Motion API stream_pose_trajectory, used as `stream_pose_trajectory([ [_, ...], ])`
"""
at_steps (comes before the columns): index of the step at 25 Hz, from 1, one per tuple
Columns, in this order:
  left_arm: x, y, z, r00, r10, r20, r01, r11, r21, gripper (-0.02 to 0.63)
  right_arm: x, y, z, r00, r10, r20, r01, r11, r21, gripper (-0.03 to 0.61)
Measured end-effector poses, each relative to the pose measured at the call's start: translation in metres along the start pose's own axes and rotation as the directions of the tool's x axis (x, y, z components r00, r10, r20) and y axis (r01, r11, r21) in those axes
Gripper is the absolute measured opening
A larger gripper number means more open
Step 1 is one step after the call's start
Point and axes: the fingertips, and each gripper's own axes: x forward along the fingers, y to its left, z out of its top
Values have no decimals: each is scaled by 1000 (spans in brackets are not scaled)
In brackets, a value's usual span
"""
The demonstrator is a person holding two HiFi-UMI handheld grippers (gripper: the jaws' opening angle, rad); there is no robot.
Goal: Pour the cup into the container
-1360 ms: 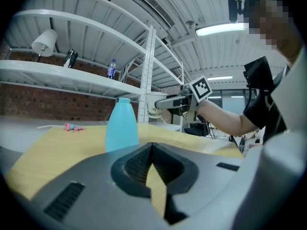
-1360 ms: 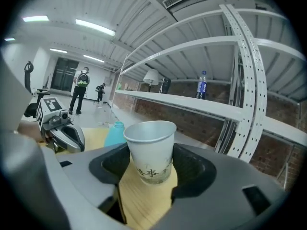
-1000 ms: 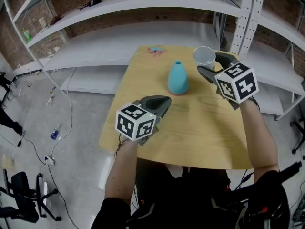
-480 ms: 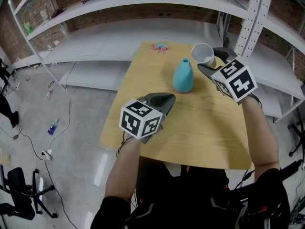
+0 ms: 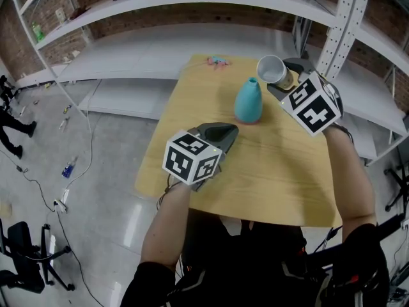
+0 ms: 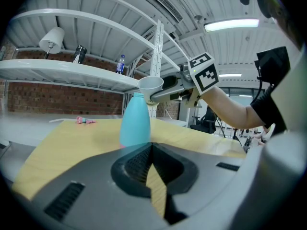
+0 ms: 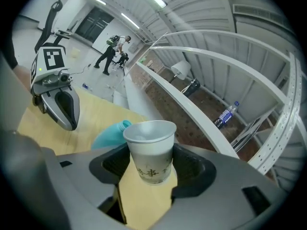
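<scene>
Quick status from my end. My right hand-held gripper (image 5: 282, 80) is clamped on the paper cup (image 5: 273, 70), with its jaws squeezing the cup's lower half from both sides. You can see that clearly in the right gripper view, where the cup (image 7: 149, 150) sits right between the pads. The cup is up in the air off the desk (image 5: 281, 171), tipped so its mouth leans toward the teal container (image 5: 248, 101). In the left gripper view the cup's rim (image 6: 151, 84) sits just above and a touch to the right of the container's neck (image 6: 135, 119). I can't tell what's inside the cup.

The container stands upright in the far half of the desk, narrow opening on top.

My left hand-held gripper (image 5: 220, 133) has its jaws closed together with nothing between them. It hangs over the near left part of the desk, pointing at the container but apart from it.

There's also a little pink thing (image 5: 217, 61) lying by the desk's far edge.
</scene>
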Motion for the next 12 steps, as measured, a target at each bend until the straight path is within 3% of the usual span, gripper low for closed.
stream_pose_trajectory([
  [12, 1, 0, 0, 1000, 1, 0, -1, 1000, -1, 2, 4, -6, 4, 997, -55, -58, 45, 987, -154, 282],
])
